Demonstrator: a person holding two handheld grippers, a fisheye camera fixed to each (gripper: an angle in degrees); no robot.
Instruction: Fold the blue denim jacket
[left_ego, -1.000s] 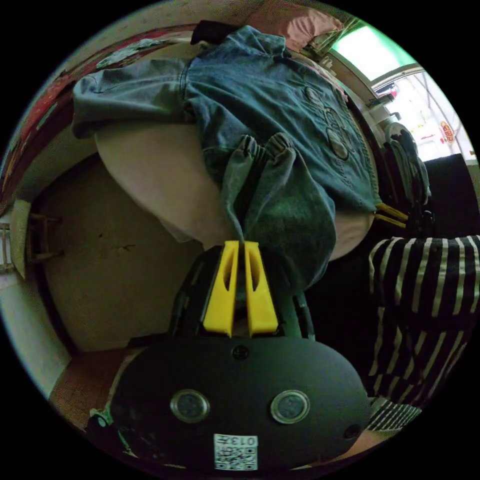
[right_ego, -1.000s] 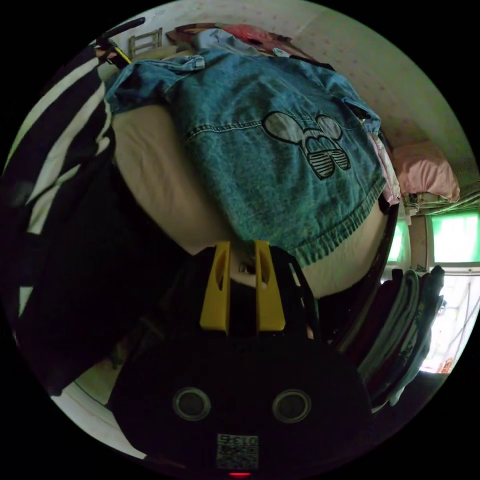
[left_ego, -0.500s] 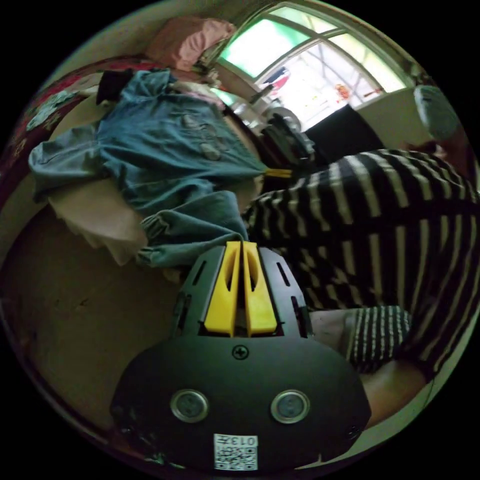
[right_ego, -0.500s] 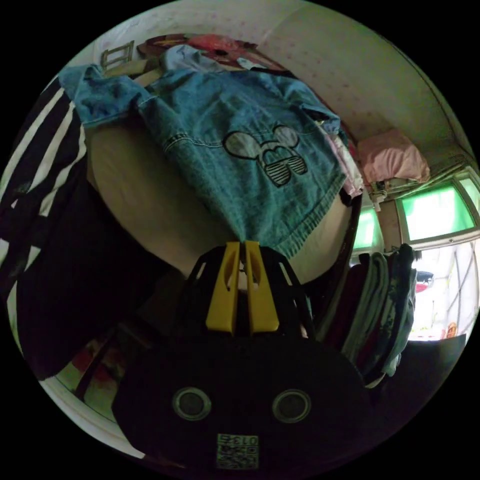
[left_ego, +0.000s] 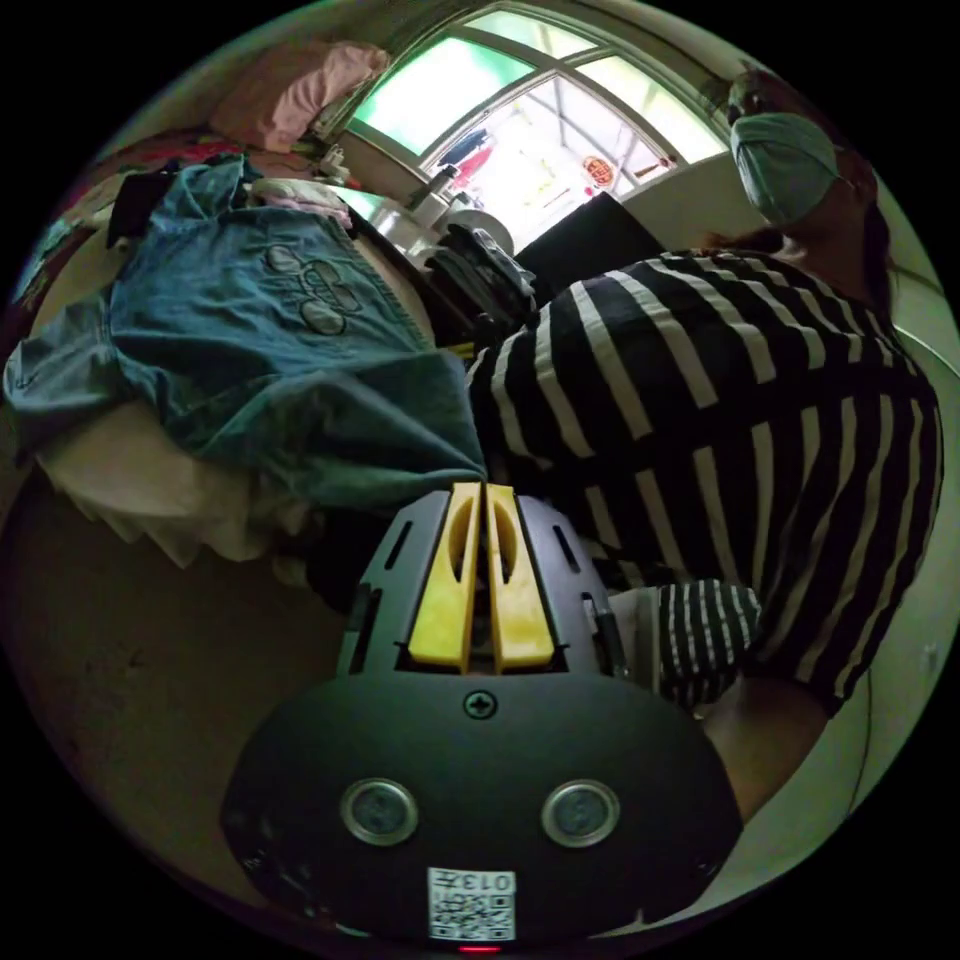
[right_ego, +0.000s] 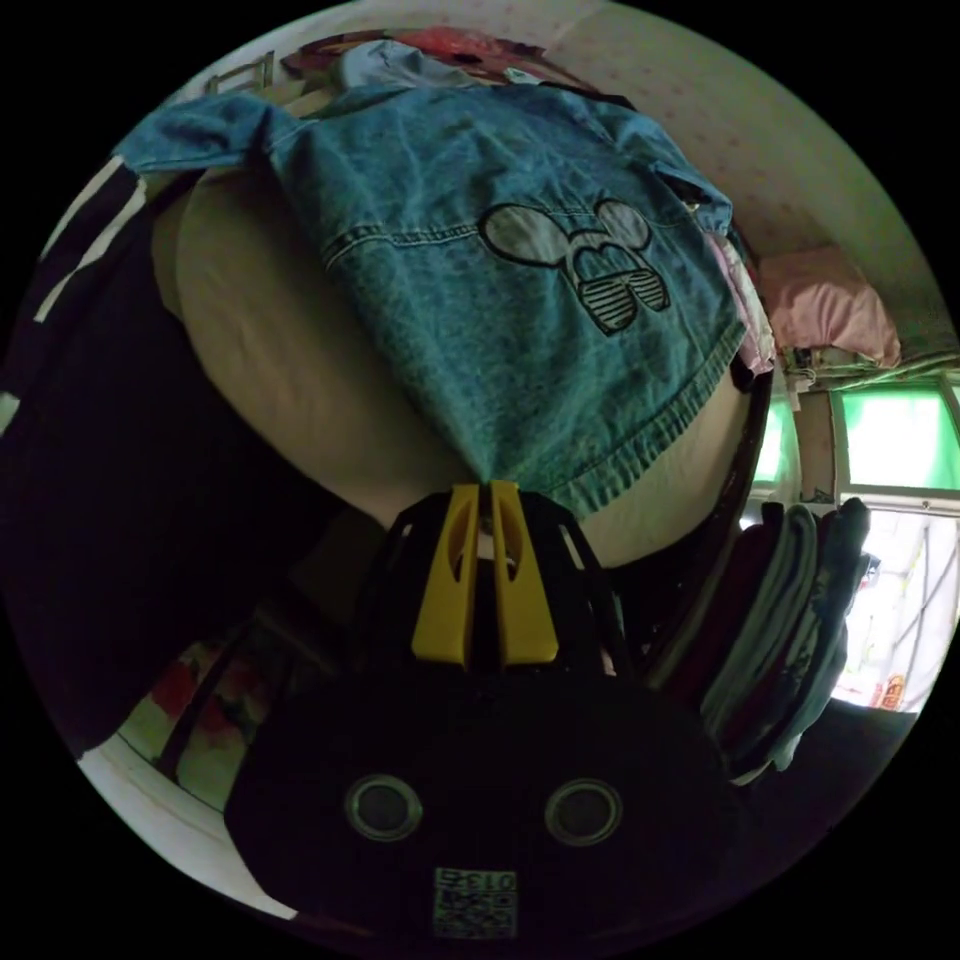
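Denim jacket (right_ego: 520, 330), one, back up on the round bench (right_ego: 290, 380), cartoon patch showing, hem at the near edge. Right tool (right_ego: 485, 490) clamped on the hem corner. Left tool (left_ego: 478, 490) clamped on a sleeve (left_ego: 370, 440) at the bench edge. One person in a striped top (left_ego: 720, 420) beside it. No legible writing.
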